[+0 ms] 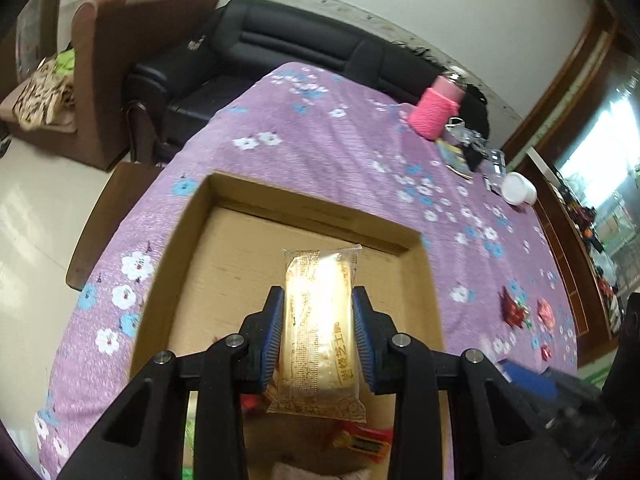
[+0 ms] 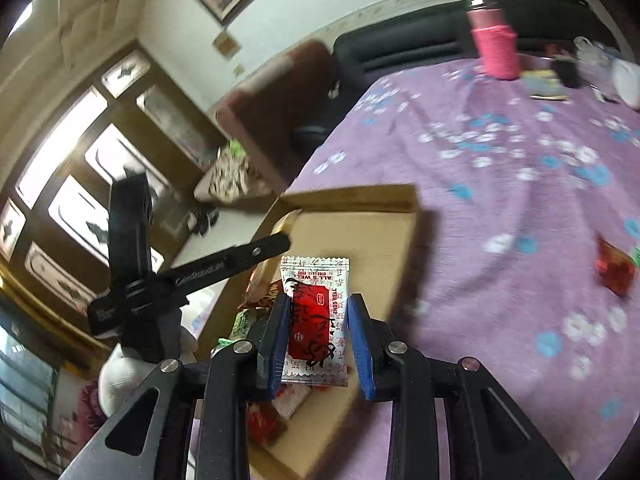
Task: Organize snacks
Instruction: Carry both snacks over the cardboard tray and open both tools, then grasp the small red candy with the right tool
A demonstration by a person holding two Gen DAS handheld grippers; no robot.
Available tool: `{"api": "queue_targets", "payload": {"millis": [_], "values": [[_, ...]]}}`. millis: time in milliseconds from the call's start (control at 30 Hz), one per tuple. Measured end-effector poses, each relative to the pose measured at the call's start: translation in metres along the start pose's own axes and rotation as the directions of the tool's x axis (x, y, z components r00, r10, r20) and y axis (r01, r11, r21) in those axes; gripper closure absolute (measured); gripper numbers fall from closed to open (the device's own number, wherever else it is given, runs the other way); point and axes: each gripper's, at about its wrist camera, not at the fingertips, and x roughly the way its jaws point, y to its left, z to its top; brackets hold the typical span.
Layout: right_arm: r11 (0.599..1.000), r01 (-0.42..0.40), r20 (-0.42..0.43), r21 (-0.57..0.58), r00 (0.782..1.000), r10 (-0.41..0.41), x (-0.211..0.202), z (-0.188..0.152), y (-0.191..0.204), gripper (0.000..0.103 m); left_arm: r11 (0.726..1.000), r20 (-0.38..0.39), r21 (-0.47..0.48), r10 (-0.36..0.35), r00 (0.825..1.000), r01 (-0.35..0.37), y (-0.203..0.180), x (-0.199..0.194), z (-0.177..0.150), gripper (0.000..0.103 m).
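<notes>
1. A cardboard box (image 1: 224,264) rests on the surface (image 1: 320,152); a pink bottle (image 1: 434,110) and white cup (image 1: 519,188) stand at its far edge.
2. Red candies (image 1: 516,310) lie on the surface right of the box.
3. Left claw (image 1: 318,334) grips a yellow cake pack (image 1: 318,328) over the box.
4. Right claw (image 2: 318,340) grips a red-white sachet (image 2: 316,316) above the box's snacks.

Pink-sleeved bottle (image 1: 436,110) and white cup (image 1: 519,188) on floral tablecloth (image 1: 320,152); black sofa (image 1: 280,48) behind.

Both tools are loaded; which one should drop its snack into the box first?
Left, probably. The left tool holds the yellow bar squarely over the box. The right tool and its red packet hang near the box's edge.
</notes>
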Motion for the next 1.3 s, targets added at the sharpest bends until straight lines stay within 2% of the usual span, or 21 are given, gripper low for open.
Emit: {"api": "queue_targets", "payload": {"millis": [233,367,467,567,700,867,933,1000,1167,1300], "values": [[0.996,0.079,-0.075,-0.050,0.994,-0.083,0.065,0.007,0.011,0.069,0.998,-0.042,-0.066,-0.012,0.999,0.009,0.024,0.028,0.008,0.070],[0.994,0.100,-0.083,-0.040,0.991,-0.103,0.078,0.009,0.008,0.068,0.995,-0.058,-0.100,-0.020,0.998,0.014,0.031,0.036,0.007,0.068],[0.996,0.087,-0.080,-0.014,0.993,-0.087,0.074,0.010,0.004,0.065,0.992,-0.050,-0.120,-0.046,0.998,0.040,0.032,0.031,0.007,0.064],[0.997,0.081,-0.053,-0.014,0.995,-0.082,0.061,0.011,0.003,0.065,0.989,-0.019,-0.131,-0.065,0.998,0.062,0.029,0.016,0.006,0.057],[0.997,0.077,-0.007,-0.023,0.997,-0.078,0.028,0.005,0.005,0.065,0.993,0.035,-0.106,-0.049,0.998,0.052,0.012,-0.012,0.002,0.045],[0.998,0.068,0.051,0.014,0.996,-0.069,-0.015,-0.004,-0.010,0.065,0.998,0.115,-0.049,-0.044,0.992,0.050,-0.030,-0.055,-0.010,0.025],[0.997,0.069,0.080,0.040,0.994,-0.072,-0.035,-0.011,-0.021,0.064,0.998,0.135,-0.035,-0.051,0.989,0.056,-0.046,-0.067,-0.014,0.015],[0.995,0.076,0.111,0.069,0.990,-0.084,-0.058,-0.020,-0.036,0.062,0.996,0.146,-0.034,-0.075,0.987,0.081,-0.068,-0.080,-0.023,0.008],[0.980,0.125,0.178,0.157,0.972,-0.153,-0.113,-0.042,-0.082,0.062,0.963,0.113,-0.041,-0.260,0.959,0.266,-0.114,-0.085,-0.058,0.007],[0.947,0.176,0.223,0.269,0.945,-0.239,-0.164,-0.059,-0.134,0.062,0.951,0.065,-0.010,-0.308,0.949,0.310,-0.150,-0.072,-0.091,0.008]]}}
